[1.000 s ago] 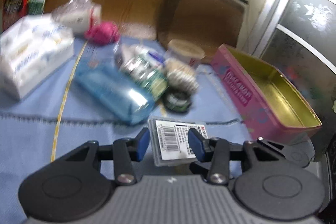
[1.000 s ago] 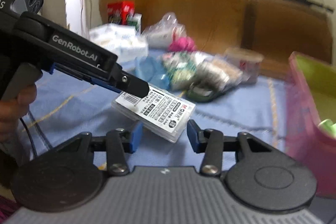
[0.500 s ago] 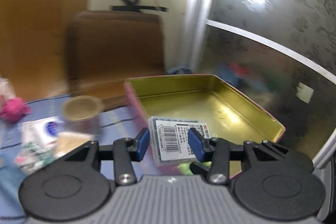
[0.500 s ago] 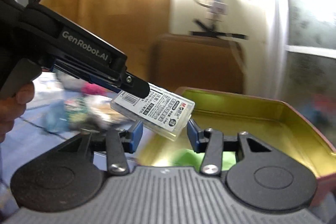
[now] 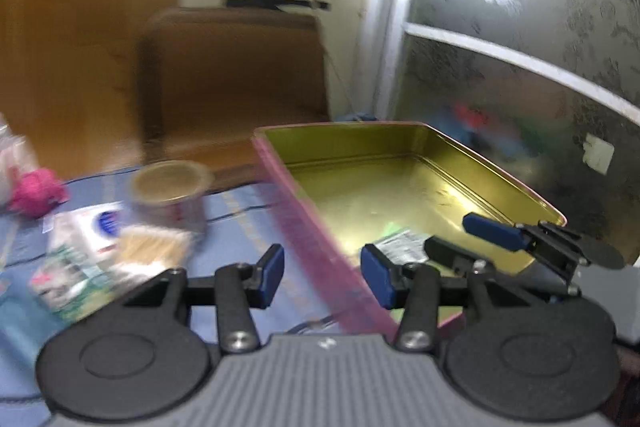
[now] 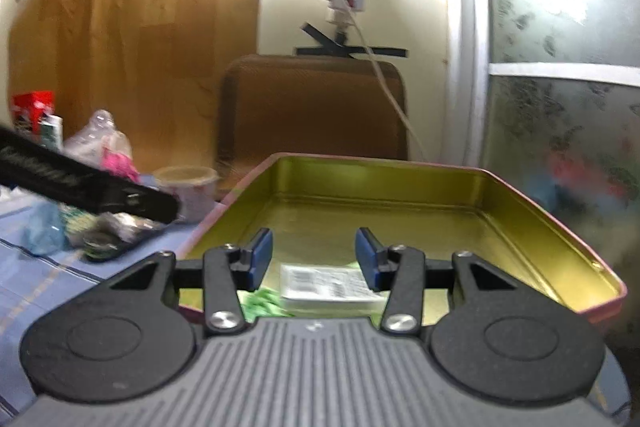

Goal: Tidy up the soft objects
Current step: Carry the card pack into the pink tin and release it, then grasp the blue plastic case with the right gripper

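Pink tin, gold inside, sits at the right edge of the blue cloth. Remaining soft items pile lies on the cloth, left of the tin and well apart from it.

White labelled packet lies flat on the tin floor at the near end, beside a green item; long axis runs left-right.

Left gripper: jaws apart, nothing held, straddling the tin's near-left wall. Pile lies ahead and to its left.

Right gripper: jaws apart, empty, over the tin just above the packet.

Judgement: left gripper is nearer the pile; next pick is a leftward reach.
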Tool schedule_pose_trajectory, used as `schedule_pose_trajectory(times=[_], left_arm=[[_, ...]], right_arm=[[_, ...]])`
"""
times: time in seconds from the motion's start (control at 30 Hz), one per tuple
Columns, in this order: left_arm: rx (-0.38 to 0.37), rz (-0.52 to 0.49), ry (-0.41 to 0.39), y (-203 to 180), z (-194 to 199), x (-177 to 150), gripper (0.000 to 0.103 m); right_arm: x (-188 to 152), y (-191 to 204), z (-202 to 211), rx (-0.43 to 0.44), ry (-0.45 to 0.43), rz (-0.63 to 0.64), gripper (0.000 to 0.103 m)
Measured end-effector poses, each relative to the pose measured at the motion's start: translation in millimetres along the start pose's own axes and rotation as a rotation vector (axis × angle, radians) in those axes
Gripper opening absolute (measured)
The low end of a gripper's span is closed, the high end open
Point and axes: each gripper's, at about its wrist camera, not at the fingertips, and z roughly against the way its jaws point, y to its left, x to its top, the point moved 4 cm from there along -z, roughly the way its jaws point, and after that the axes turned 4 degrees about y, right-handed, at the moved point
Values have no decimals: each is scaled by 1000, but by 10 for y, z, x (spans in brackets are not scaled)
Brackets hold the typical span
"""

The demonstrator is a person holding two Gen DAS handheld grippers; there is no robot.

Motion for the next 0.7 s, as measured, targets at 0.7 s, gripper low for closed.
schedule_pose_trajectory(times=[0.7], left_arm=[[462, 412, -42, 2068, 992, -1218, 51]], right_arm=[[-30, 2335, -1159, 529, 342, 177, 73]])
